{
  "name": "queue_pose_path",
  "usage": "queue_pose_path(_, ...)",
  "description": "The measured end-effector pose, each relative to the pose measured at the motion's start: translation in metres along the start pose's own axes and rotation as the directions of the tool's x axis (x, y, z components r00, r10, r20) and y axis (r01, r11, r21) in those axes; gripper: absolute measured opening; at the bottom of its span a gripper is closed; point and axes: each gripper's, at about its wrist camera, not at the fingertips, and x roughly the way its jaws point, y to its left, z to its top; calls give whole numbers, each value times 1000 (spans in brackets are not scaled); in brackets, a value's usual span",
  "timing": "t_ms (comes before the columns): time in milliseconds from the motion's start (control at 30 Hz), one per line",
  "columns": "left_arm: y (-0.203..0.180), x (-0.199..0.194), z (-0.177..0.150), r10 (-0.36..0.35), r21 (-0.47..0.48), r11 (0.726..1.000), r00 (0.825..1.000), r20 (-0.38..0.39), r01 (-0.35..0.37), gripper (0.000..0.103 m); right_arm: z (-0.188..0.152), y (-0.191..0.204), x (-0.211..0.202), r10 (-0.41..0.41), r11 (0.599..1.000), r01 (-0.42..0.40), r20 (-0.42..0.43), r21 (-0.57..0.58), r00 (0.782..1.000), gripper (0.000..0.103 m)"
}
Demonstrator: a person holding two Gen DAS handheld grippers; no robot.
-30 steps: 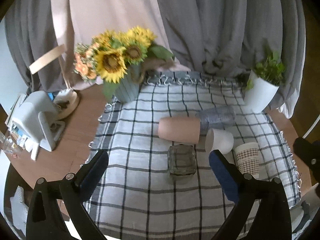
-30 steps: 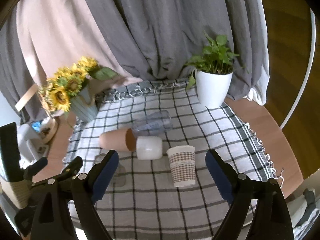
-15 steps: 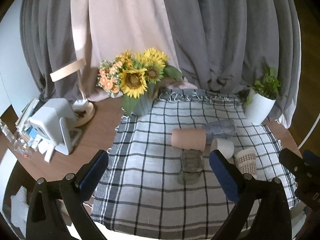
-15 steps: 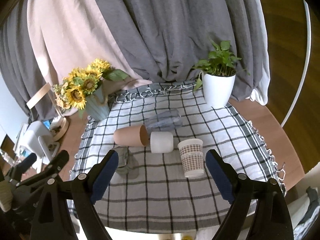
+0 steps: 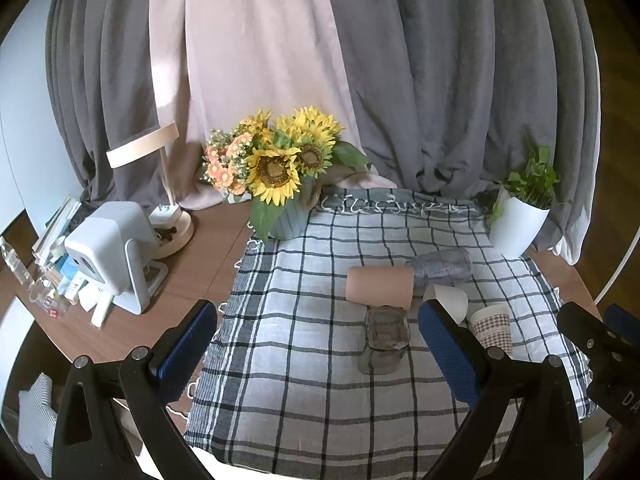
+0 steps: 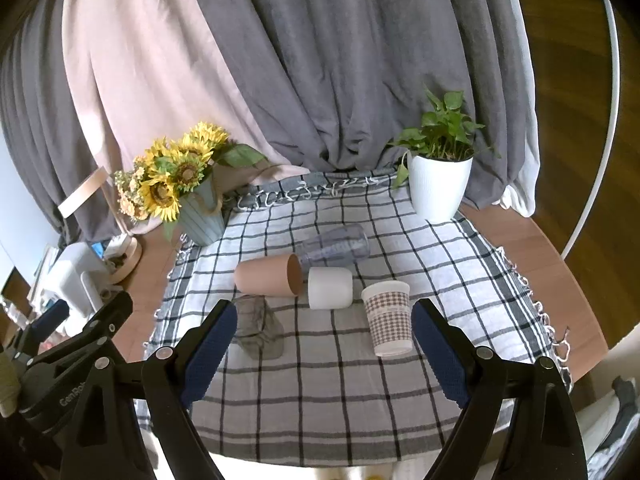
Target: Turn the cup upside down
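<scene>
Bring your right gripper (image 6: 320, 344) level toward the checked paper cup (image 6: 390, 318), at 1 o'clock from it, and close mid-wall so it doesn't crush. Both it and your left gripper (image 5: 316, 346) have jaws spread wide, holding nothing. The cup stands upright, white-rimmed, on the plaid cloth (image 6: 320, 392), just beside a tipped white cup (image 6: 330, 287).

My jaws carry matt blue textured pads (image 6: 208, 354) on black plastic; woven checked cloth (image 6: 340, 380) over smooth wood counter (image 5: 200, 264), patterned paper cup (image 6: 390, 322), clear plastic tumbler (image 6: 334, 245), matt tan cup (image 6: 266, 274).
</scene>
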Motion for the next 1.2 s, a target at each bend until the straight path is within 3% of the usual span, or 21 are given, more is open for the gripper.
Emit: queue_pose_path(1200, 2, -6, 2, 14, -4, 1000, 1000, 15, -14, 102, 0, -2, -4, -1, 1000, 2, 12, -7, 1000, 89)
